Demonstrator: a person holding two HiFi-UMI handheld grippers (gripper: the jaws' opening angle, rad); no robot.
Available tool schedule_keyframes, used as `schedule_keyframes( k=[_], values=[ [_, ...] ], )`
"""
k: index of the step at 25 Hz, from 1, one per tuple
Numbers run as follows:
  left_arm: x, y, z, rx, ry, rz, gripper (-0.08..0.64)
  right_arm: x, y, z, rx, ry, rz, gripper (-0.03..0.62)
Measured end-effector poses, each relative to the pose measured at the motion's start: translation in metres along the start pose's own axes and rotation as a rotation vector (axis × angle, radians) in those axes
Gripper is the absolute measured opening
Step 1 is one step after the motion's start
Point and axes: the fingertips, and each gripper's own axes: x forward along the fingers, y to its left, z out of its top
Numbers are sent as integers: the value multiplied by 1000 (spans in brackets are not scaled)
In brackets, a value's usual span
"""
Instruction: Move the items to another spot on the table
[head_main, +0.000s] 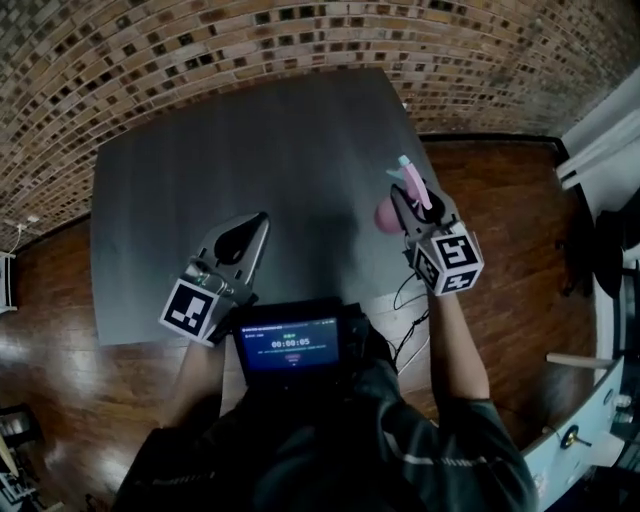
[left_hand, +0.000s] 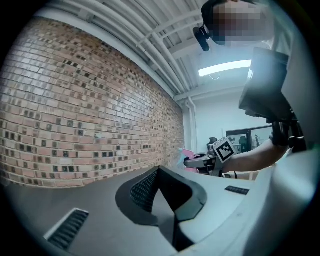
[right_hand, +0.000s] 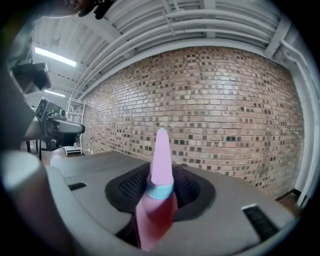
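A pink squeeze bottle (head_main: 386, 214) with a long pink cone cap and a pale blue ring is lifted over the right side of the grey table (head_main: 250, 150). My right gripper (head_main: 405, 197) is shut on it. In the right gripper view the bottle (right_hand: 159, 192) stands between the dark pads, cap pointing up towards the brick wall. My left gripper (head_main: 254, 228) hovers over the table's near left part, jaws together with nothing in them. The left gripper view shows those jaws (left_hand: 161, 196) meeting, and far off the right gripper (left_hand: 199, 161) with the pink bottle (left_hand: 186, 153).
The tabletop shows no other items. A brick wall (head_main: 200, 50) runs along its far side. A small screen (head_main: 290, 346) sits at the person's chest. Wooden floor (head_main: 500, 190) and cables (head_main: 410, 300) lie right of the table, with white fittings (head_main: 600, 150) beyond.
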Motion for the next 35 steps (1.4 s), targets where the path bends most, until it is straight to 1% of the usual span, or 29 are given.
schedule_keyframes(
  k=[3, 9, 11, 14, 16, 19, 23, 28, 32, 35],
  values=[
    [-23, -2, 9, 9, -8, 37, -3, -11, 20, 16, -12, -17, 34, 143],
    [-57, -17, 19, 26, 1, 165, -3, -18, 61, 30, -1, -37, 191, 143],
    [-67, -22, 23, 34, 9, 215, -3, -20, 75, 36, -5, -29, 246, 143],
    [-94, -31, 32, 49, 14, 326, -3, -16, 108, 43, -23, -7, 379, 143],
    [-114, -38, 37, 50, 25, 400, -3, -14, 130, 52, -35, -40, 470, 143],
    [-144, -45, 41, 53, 39, 498, -3, -17, 162, 65, -37, -84, 579, 143],
    [-191, -54, 44, 61, 50, 642, -3, -19, 215, 75, -56, -104, 733, 143],
    [-257, -62, 52, 82, 51, 802, -3, -25, 295, 85, -92, -108, 917, 143],
    [-320, -63, 55, 78, 43, 906, -3, -36, 366, 94, -123, -118, 1034, 143],
    [-371, -59, 56, 82, 30, 963, -3, -45, 423, 102, -159, -135, 1097, 143]
  ],
)
